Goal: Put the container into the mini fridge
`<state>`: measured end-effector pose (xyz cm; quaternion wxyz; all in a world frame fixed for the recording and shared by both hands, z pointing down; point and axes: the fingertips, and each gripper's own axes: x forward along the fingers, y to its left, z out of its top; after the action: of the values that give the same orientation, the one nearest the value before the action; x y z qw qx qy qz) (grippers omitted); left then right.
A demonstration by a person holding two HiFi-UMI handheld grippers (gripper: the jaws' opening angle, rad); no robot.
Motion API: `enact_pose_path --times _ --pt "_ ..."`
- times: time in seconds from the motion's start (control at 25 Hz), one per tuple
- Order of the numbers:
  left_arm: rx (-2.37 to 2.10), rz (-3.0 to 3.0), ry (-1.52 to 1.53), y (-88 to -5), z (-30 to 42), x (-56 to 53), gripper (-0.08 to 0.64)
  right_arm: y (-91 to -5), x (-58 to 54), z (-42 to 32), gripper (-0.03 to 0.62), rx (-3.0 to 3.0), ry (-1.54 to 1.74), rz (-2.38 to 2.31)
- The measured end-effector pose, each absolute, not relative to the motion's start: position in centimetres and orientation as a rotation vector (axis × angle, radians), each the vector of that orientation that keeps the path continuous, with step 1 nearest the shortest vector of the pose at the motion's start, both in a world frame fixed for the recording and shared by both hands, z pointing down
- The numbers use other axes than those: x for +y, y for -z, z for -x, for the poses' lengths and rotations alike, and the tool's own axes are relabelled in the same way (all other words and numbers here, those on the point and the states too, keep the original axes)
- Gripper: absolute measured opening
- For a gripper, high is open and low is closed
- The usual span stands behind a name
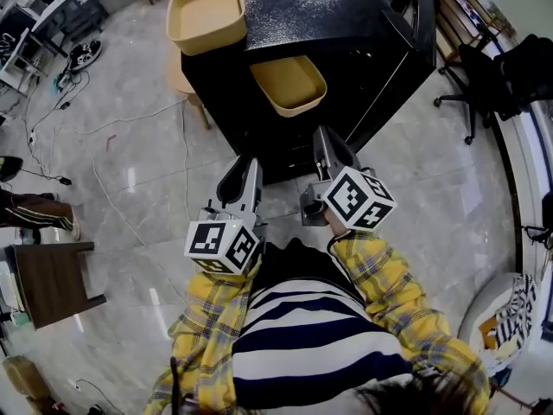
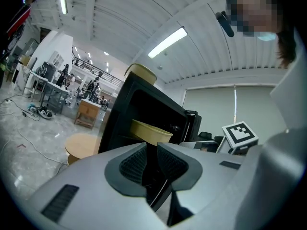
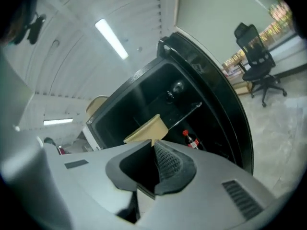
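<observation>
Fridge: The black mini fridge (image 1: 346,15) stands at the top middle of the head view. Its door (image 3: 225,114) is wide open.
Container: A pale yellow plastic tub (image 1: 289,85) sits on a shelf inside the fridge, close to the front edge. Nothing is touching it.
Other tub: A second yellow tub (image 1: 206,11) rests on the fridge's roof, in the upper left.
Left gripper: The left gripper (image 1: 244,169) is low in the middle of the picture, near the person's striped shirt (image 1: 302,335) and well apart from the fridge. Its jaws are pinched together with nothing in them.
Right gripper: The right gripper (image 1: 327,137) is just beside it, a bit nearer the fridge. Its jaws are squeezed closed too, and they hold nothing.
Done: I think the big job is finished, because the tub is inside.
Left to do: The door is not closed yet, so that may come next. I cannot tell if the tub on top must go in too.
</observation>
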<state>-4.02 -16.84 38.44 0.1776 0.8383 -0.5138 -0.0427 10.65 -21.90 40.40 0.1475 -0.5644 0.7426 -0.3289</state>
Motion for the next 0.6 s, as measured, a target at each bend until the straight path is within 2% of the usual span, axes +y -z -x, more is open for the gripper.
enact_pose_path --times 0.28,0.6 --pt "-1.466 -2.371 0.105 -39.1 3.8 -17.2 0.078 -39.0 -22.5 -8.5 0.028 2.454 0.456 1.732" --pt "-1.487 -2.375 0.103 -38.6 3.9 -17.4 0.078 -39.1 -25.0 -6.3 0.028 2.571 0.376 1.720"
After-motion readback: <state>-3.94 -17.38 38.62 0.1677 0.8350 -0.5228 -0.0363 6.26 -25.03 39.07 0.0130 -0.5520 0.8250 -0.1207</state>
